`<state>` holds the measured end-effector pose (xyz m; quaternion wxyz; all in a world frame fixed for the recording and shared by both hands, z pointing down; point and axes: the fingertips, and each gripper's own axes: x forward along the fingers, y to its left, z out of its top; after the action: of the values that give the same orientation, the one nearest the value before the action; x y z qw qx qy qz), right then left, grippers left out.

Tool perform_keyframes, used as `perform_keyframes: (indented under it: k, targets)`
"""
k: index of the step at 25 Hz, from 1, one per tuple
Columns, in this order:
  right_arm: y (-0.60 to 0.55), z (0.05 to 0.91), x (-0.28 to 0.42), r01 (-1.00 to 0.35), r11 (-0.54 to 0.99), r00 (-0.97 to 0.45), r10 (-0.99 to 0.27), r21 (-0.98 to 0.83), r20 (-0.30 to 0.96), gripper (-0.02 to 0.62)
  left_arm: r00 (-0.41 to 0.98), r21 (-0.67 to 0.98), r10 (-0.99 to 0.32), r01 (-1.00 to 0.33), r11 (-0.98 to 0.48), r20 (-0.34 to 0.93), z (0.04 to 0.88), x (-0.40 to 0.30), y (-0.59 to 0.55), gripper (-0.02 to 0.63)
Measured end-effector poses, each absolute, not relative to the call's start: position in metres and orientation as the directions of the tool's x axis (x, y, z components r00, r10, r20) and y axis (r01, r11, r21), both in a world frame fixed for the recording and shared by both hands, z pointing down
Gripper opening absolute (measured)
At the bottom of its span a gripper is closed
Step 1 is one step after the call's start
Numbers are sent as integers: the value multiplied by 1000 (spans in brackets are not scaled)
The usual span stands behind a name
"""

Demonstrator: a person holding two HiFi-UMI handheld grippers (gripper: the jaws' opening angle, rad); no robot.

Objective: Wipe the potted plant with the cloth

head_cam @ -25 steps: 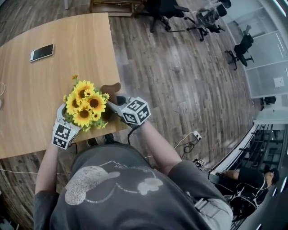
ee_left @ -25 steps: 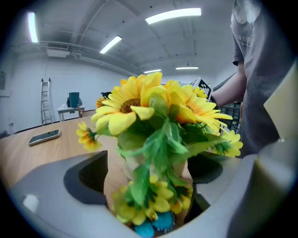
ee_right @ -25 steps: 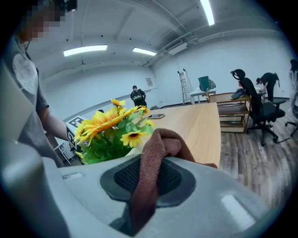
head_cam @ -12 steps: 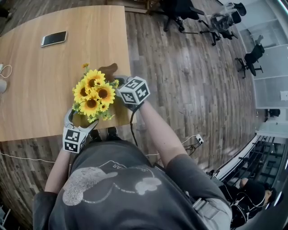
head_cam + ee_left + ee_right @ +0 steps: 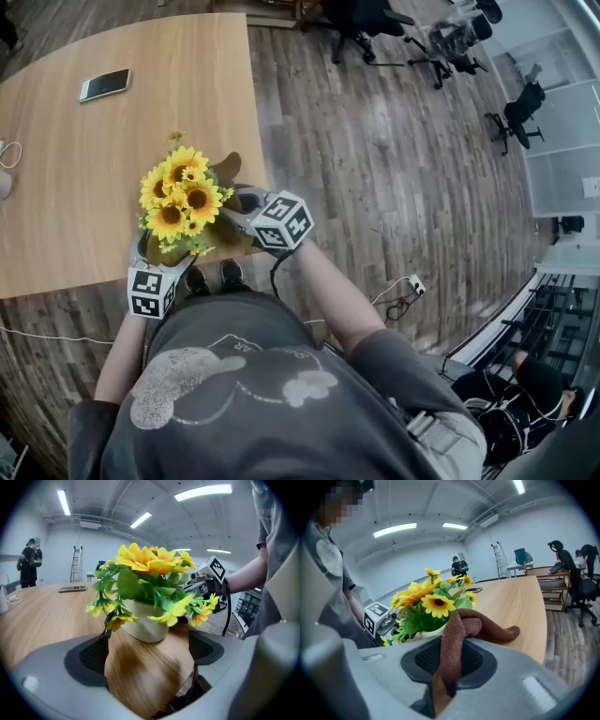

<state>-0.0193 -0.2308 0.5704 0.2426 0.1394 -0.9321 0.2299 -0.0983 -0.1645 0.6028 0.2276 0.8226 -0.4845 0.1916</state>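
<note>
The potted plant (image 5: 178, 199), yellow sunflowers in a cream pot (image 5: 143, 623), stands near the front right corner of the wooden table (image 5: 56, 169). My left gripper (image 5: 155, 251) is open at the table's front edge. The pot stands just beyond its fingertips, with only bare tabletop between the jaws (image 5: 149, 648). My right gripper (image 5: 236, 202) is to the right of the flowers and is shut on a brown cloth (image 5: 461, 630). The cloth's free end (image 5: 225, 169) droops beside the blooms (image 5: 426, 599). In the head view the pot is hidden under the flowers.
A phone (image 5: 104, 84) lies at the table's far side, and a white object with a cable (image 5: 5, 178) sits at its left edge. Office chairs (image 5: 361, 19) stand on the wood floor to the right. A person (image 5: 29, 559) and a ladder (image 5: 76, 564) are far behind.
My left gripper has drawn back from around the pot toward the table's front edge. My right gripper, still holding the cloth, has shifted slightly back from the flowers.
</note>
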Motion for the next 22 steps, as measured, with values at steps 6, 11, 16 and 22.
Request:
perform_keyframes:
  k: [6, 11, 16, 22]
  targets:
    - [-193, 565, -27, -331, 867, -862, -116, -373, 493, 61, 445, 171, -723, -890, -422, 529, 598, -87, -153, 572]
    - [-173, 567, -37, -273, 902, -852, -65, -335, 519, 61, 413, 226, -814, -910, -349, 408, 570, -85, -174, 572]
    - [-182, 566, -24, -350, 873, -854, -148, -340, 499, 61, 374, 234, -846, -924, -303, 380, 565, -84, -190, 572]
    - [-196, 550, 18, -490, 766, -848, -309, -417, 430, 61, 286, 209, -868, -954, -216, 407, 570, -90, -207, 571]
